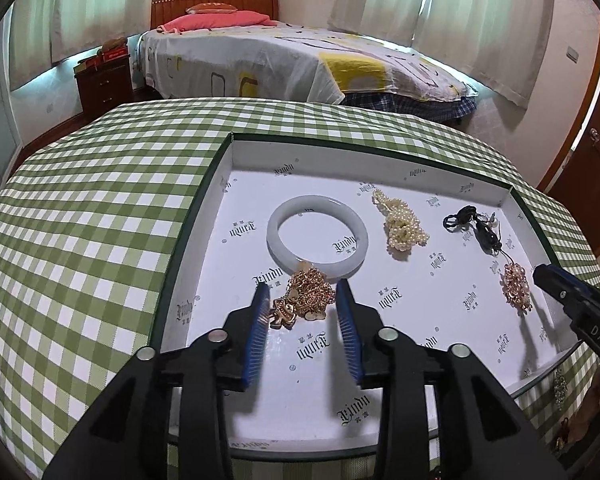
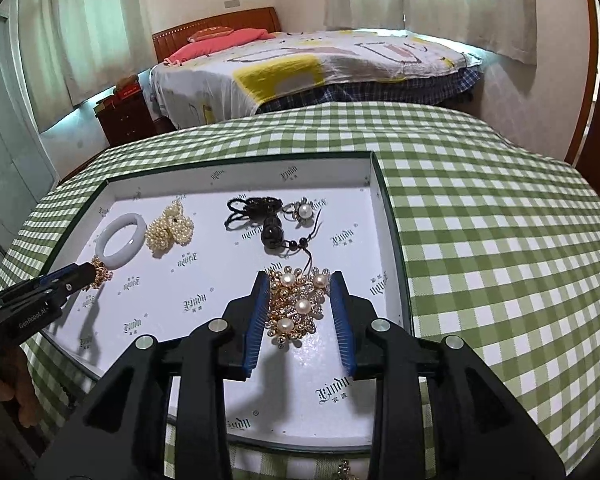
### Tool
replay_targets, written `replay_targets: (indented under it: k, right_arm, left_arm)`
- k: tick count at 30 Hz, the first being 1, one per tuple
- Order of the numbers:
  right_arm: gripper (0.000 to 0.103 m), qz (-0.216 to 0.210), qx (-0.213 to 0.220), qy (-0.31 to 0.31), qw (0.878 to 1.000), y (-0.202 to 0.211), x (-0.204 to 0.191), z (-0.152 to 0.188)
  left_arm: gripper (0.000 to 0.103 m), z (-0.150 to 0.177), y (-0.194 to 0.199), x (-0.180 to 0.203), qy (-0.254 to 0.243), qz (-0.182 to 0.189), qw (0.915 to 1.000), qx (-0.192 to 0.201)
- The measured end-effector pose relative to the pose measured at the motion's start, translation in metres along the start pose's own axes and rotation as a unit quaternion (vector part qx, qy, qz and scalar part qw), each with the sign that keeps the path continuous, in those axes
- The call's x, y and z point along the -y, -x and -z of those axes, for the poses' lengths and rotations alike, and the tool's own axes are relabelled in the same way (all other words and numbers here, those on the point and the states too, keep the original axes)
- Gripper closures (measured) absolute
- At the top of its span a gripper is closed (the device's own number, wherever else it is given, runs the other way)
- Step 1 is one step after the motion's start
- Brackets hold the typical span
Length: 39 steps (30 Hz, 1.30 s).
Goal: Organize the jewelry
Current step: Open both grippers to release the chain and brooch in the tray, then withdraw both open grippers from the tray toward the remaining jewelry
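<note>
The left gripper, blue pads parted, straddles a heap of gold chain necklace without pressing it. The right gripper likewise stands released around a gold brooch set with four pearls; its left pad may brush the edge. Both pieces lie in a shallow white-lined box with a dark green rim on a green checked tablecloth. Also inside: one pale jade bangle lying flat, one cream pearl-bead strand bunched lengthwise away from the cameras, one black beaded cord, one pearl ring.

Both wrist views look steeply down, close over the shared tray, bed beyond.
</note>
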State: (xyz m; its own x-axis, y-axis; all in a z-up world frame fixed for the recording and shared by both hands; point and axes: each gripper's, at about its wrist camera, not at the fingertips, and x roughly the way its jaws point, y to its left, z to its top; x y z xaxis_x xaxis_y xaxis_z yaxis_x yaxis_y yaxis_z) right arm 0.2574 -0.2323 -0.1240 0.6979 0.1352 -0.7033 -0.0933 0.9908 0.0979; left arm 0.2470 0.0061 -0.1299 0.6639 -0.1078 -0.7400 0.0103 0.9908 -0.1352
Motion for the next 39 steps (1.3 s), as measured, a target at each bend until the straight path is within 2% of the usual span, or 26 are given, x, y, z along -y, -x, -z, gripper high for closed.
replay_targets:
  k: [5, 17, 39]
  right_arm:
    - [0.072, 0.0, 0.005, 0.007, 1.0, 0.011, -0.002, 0.0]
    - [0.072, 0.01, 0.0, 0.013, 1.0, 0.041, 0.012, 0.009]
    - [0.072, 0.011, -0.014, 0.028, 0.999, 0.083, 0.04, 0.042]
  left_arm:
    - [0.059, 0.0, 0.011, -0.001, 0.004, 0.002, 1.0, 0.006]
    - [0.059, 0.012, 0.052, 0.014, 0.005, 0.022, 0.9996, 0.018]
    - [0.059, 0.055, 0.083, 0.068, -0.022, 0.046, 0.9987, 0.001]
